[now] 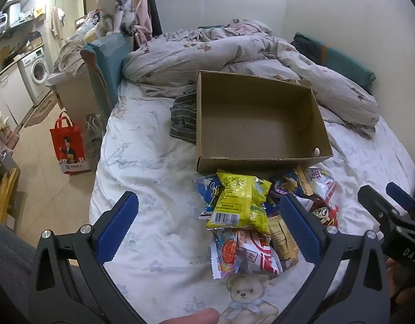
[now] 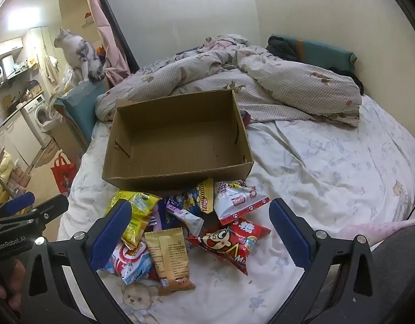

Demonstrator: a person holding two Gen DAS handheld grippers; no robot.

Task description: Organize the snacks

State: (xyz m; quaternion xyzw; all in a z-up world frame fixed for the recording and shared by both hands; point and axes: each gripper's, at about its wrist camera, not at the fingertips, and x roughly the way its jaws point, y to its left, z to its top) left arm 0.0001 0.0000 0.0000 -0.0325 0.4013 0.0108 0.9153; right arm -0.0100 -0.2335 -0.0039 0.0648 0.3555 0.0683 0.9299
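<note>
both grippers, left and right, were spread wide, holding nothing, above the snacks piled on the bed just before the empty box, likely their destination.

From my left tool I look down on the bed, its blue pads spread wide with nothing between them. An open cardboard box sits on the sheet, and a heap of snack packets lies just in front of it, a yellow packet on top. The right tool shows at the right edge. A cat sits up high beyond the bed.
</note>
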